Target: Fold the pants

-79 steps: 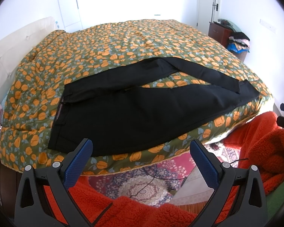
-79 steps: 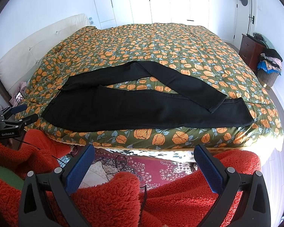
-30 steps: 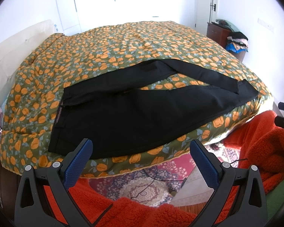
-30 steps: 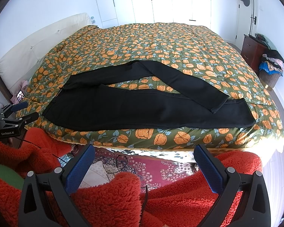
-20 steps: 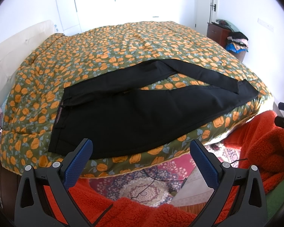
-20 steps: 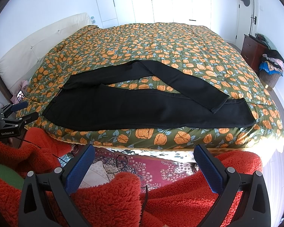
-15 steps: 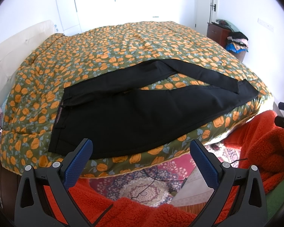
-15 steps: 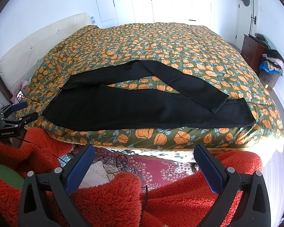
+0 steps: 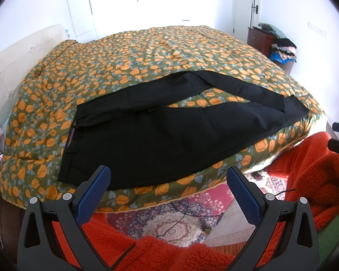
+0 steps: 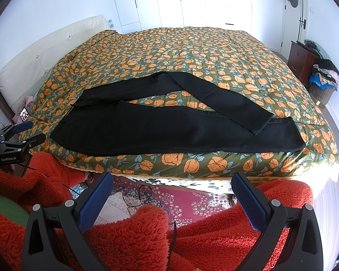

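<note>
The black pants (image 10: pixel 160 133) lie flat on the bed (image 10: pixel 192 52), close to the near edge. The waist is at the left side, by the headboard. One leg runs long and straight along the edge of the bed. The other leg (image 10: pixel 217 97) goes out at a slant, bends, and crosses back so its end rests on top of the first leg. A patch of the flowery cover shows between the two legs.

So the folding has hardly begun. The legs are not lined up on each other, and the pants are not folded in half. I think the bent leg needs to be pulled straight and laid on the other one first. Then the long shape can be folded up.

The left gripper (image 9: pixel 167 187) hangs in the air in front of the bed, its jaws wide apart and holding nothing. The right gripper (image 10: pixel 173 192) is the same, jaws spread and empty. Neither touches the pants. Fluffy red sleeves (image 10: pixel 128 237) show below the grippers.
</note>
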